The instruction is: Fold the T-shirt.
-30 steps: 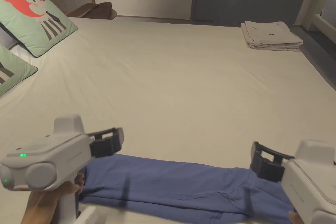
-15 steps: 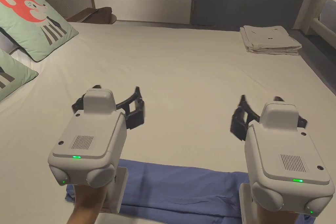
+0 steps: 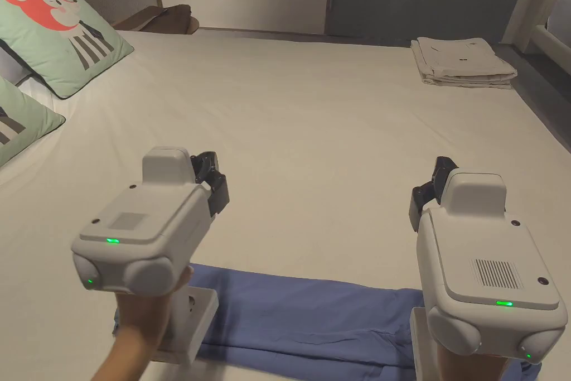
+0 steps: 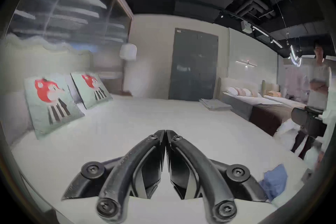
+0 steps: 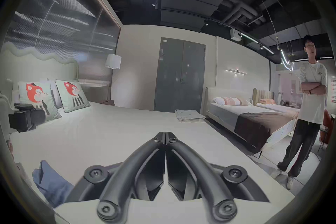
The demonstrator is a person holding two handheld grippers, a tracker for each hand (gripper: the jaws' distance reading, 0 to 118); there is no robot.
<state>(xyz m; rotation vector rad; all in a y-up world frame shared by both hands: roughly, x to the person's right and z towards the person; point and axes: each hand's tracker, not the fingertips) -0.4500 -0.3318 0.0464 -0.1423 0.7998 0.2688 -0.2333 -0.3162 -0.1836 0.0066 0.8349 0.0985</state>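
**Now both jaws closed, shirt left lying as a strip**

Now the blue T-shirt (image 3: 312, 315) lies folded into a long narrow band across the near edge of the bed (image 3: 312, 136), nothing holding it. Half a second ago both sets of jaws were spread above it; now the left gripper (image 4: 165, 132) and right gripper (image 5: 165, 134) have jaws pressed together on nothing, both raised over the sheet, pointing away from the person. A second ago they sat low at the band's two ends. Judgement: lengthwise fold looks done and released; a crosswise fold end to end probably remains.

The bed sheet is pale, smooth, faintly creased. Two green fox-print pillows (image 3: 56, 25) sit at the far left; a folded pale stack (image 3: 463, 61) rests at the far right corner. Beyond: dark double door (image 5: 180, 77), more beds, a bystander (image 5: 309, 109) with arms crossed.
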